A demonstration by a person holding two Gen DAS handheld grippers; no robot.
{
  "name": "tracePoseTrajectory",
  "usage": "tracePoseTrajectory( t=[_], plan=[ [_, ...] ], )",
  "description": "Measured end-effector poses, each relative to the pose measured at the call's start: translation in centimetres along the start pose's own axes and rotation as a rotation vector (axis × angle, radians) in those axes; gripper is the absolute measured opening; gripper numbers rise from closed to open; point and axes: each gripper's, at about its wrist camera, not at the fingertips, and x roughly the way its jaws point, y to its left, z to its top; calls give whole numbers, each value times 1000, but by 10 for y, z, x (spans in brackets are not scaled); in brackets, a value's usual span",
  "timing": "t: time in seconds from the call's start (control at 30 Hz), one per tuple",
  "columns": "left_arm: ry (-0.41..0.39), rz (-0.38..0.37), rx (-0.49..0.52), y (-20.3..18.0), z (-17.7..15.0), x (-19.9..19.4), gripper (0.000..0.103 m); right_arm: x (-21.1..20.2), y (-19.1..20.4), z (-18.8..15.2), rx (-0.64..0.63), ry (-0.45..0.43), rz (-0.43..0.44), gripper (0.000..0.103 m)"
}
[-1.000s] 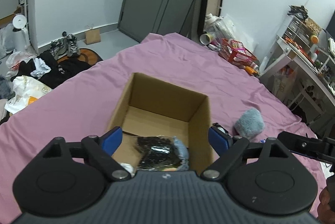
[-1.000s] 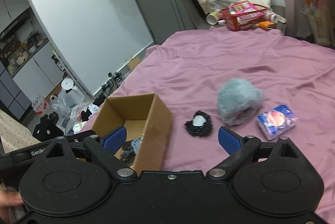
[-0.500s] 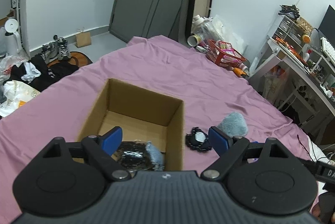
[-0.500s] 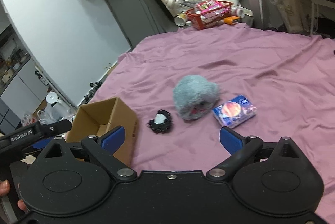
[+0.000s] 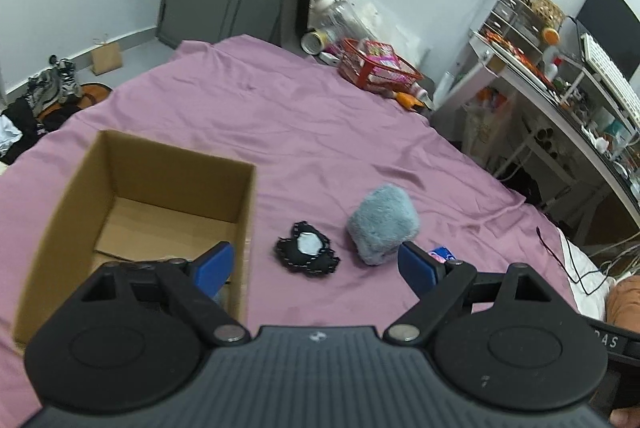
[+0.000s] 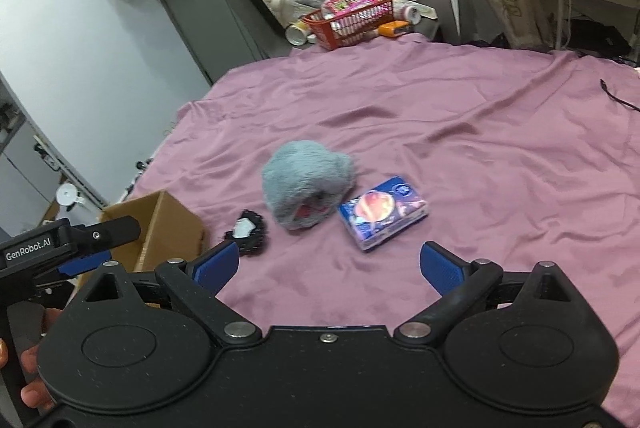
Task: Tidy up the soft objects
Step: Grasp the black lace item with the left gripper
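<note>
Both my left gripper (image 5: 316, 264) and right gripper (image 6: 330, 264) are spread wide and hold nothing. On the purple sheet (image 6: 480, 131), the grey fluffy toy (image 6: 306, 183) lies between the black patch (image 6: 248, 232) and the blue packet (image 6: 382, 211), with the cardboard box (image 5: 132, 195) off to the left.

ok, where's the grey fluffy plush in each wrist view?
Left wrist: grey fluffy plush right of centre on the purple sheet, just beyond the left gripper.
Right wrist: plush near centre, between the black patch and the blue packet.
Shared landmark: cardboard box, left of the plush in both views.
</note>
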Motion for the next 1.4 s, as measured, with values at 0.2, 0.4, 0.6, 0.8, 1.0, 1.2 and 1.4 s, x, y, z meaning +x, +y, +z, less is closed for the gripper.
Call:
tracePoseTrajectory(
  t=[0.2, 0.4, 0.6, 0.8, 1.0, 1.2, 1.4],
  plan=[
    [39, -11, 52, -22, -1, 23, 88, 4, -12, 4, -2, -6, -22, 103],
    [85, -11, 92, -42, -3, 48, 88, 9, -27, 5, -4, 3, -29, 103],
    [88, 32, 141, -57, -8, 66, 88, 18, -44, 5, 8, 18, -29, 103],
    [92, 69, 196, -67, -12, 85, 85, 31, -55, 6, 8, 30, -33, 103],
    [105, 123, 214, -69, -16, 107, 83, 44, -62, 7, 0, 32, -32, 103],
    [124, 165, 236, -70, -22, 126, 76, 55, -69, 10, 13, 34, -13, 103],
    [137, 202, 235, -64, -27, 140, 71, 70, -70, 10, 7, 51, 3, 103]
  ],
)
